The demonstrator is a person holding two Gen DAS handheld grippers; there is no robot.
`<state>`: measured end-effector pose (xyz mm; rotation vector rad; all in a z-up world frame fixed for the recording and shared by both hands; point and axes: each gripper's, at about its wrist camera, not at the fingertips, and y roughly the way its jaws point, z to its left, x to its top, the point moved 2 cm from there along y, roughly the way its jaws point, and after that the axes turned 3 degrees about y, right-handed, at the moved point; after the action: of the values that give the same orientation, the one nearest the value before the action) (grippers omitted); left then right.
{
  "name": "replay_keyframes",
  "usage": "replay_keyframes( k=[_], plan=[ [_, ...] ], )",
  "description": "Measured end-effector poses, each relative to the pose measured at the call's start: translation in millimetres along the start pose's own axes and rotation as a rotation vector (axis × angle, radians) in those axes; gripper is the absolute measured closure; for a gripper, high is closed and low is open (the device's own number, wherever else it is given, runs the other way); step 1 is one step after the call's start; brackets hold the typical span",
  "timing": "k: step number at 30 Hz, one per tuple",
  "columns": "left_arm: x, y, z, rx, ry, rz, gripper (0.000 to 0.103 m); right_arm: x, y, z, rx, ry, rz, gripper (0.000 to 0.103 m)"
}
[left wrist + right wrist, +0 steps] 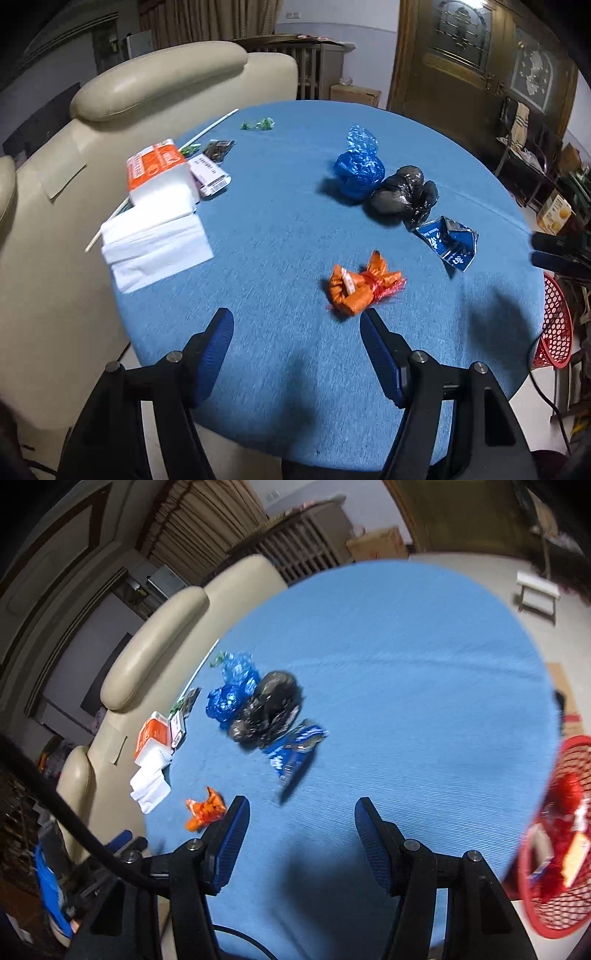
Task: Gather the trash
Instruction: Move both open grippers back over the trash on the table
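Note:
On the round blue table (pixel 280 229) lie an orange wrapper (pixel 360 290), a crushed blue foil packet (pixel 448 242), a black plastic bag (pixel 404 195) and a blue plastic bag (pixel 358 166). My left gripper (pixel 297 319) is open and empty, hovering just short of the orange wrapper. My right gripper (pixel 301 806) is open and empty above the table, near the blue foil packet (pixel 293 751), with the orange wrapper (pixel 205 808) to its left. A red mesh basket (pixel 561 834) holding trash stands at the table's right edge.
Tissue packs (pixel 159 206), a small box (pixel 210 177), a white stick (pixel 210 127) and green wrappers (pixel 258 123) lie at the table's left. A cream armchair (pixel 74 184) stands behind it. The red basket (pixel 556 325) also shows at right.

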<state>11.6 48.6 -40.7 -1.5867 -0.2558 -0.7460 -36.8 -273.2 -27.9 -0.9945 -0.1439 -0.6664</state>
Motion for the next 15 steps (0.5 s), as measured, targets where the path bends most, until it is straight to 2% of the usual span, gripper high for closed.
replay_keyframes(
  k=[7, 10, 12, 15],
  plan=[
    [21.3, 35.2, -22.3, -0.071, 0.111, 0.032, 0.031, 17.8, 56.0, 11.5, -0.012, 0.047, 0.054, 0.039],
    [25.2, 49.6, -26.2, -0.113, 0.139, 0.051, 0.031, 26.7, 74.4, 8.2, -0.011, 0.080, 0.072, 0.043],
    [26.9, 57.3, -27.3, -0.134, 0.164, 0.059, 0.031, 32.0, 88.4, 5.6, -0.027, 0.104, 0.085, 0.054],
    [29.3, 66.1, -29.1, -0.175, 0.206, 0.062, 0.031, 37.7, 109.7, 1.2, -0.044, 0.141, 0.108, 0.061]
  ],
)
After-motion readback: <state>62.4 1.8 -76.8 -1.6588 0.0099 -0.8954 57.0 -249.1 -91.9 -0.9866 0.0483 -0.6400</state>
